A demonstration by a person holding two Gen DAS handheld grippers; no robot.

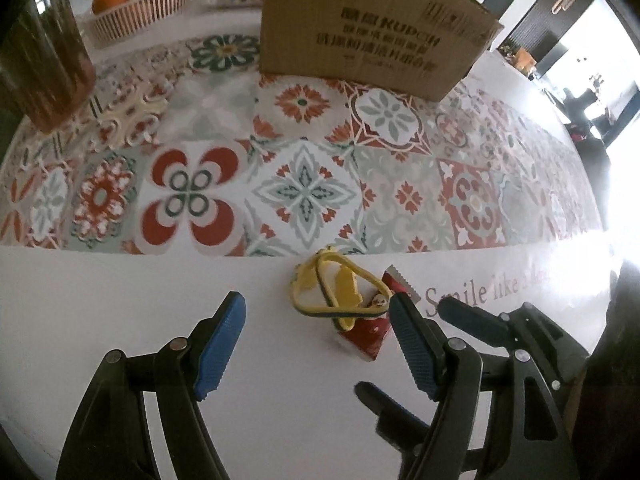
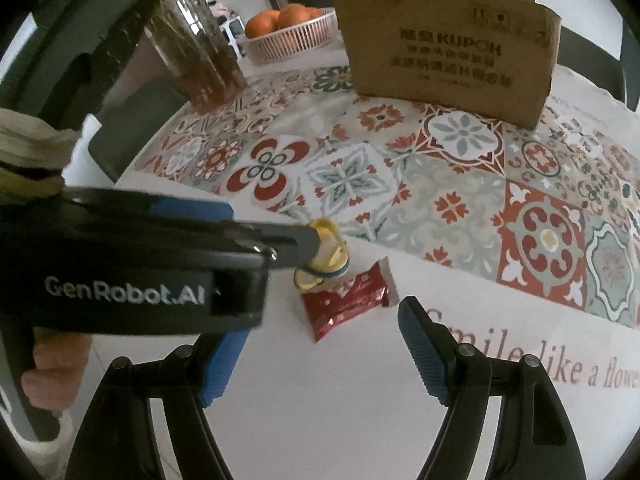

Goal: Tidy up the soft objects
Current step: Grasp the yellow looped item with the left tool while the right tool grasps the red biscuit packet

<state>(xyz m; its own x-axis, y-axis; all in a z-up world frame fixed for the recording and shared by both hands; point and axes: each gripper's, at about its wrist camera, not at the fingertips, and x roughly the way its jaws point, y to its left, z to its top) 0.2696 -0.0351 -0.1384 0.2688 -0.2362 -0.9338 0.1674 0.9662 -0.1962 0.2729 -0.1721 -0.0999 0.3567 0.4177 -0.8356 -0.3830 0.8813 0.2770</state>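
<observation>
A yellow soft toy (image 1: pixel 332 292) with a looped strap lies on a red snack packet (image 1: pixel 366 334) on the white part of the table. My left gripper (image 1: pixel 320 312) is open, its blue pads either side of the toy. In the right wrist view the toy (image 2: pixel 326 252) and the red packet (image 2: pixel 346 304) lie just ahead. My right gripper (image 2: pixel 316 344) is open, behind the packet. The left gripper's body (image 2: pixel 132 264) crosses that view from the left and reaches the toy. The right gripper's fingers (image 1: pixel 472 320) show beside the left one.
A brown cardboard box (image 1: pixel 368 28) stands at the back on the patterned cloth (image 1: pixel 304 196). A white basket of oranges (image 1: pixel 136 4) and a glass vase (image 1: pixel 44 60) stand at the back left. The table edge runs along the left in the right wrist view (image 2: pixel 132 168).
</observation>
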